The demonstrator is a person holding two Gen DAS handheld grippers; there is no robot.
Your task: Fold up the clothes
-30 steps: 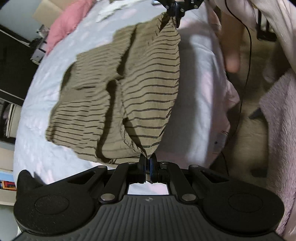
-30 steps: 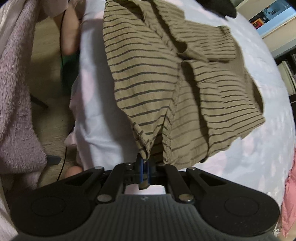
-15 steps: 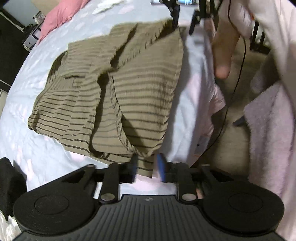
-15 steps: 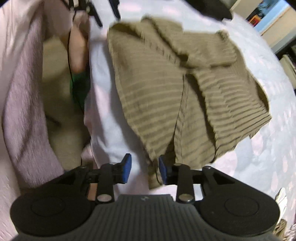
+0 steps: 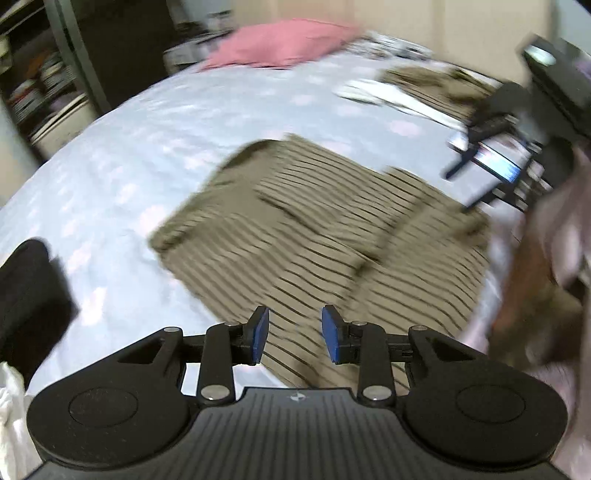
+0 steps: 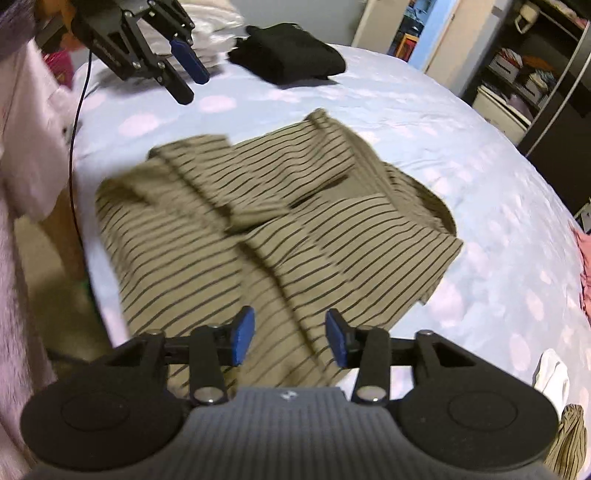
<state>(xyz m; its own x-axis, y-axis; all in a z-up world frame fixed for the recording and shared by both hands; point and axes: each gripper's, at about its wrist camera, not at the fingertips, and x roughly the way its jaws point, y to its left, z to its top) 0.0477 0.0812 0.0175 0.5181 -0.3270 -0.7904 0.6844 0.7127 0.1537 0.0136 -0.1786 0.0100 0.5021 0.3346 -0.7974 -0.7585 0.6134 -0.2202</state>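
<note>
The striped shirt [image 6: 273,236] has been released and is now laid on the bed [image 6: 443,147]. Left claw [image 5: 294,338] and right claw [image 6: 290,338] are opening, with nothing held.

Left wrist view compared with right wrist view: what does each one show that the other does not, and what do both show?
Only the left wrist view shows the pink pillow at the far end of the bed. Only the right wrist view shows the folded white clothes and the dark shelving unit. Both show the olive striped shirt lying on the pale blue dotted bedsheet, a folded black garment, and the other hand-held gripper.
</note>
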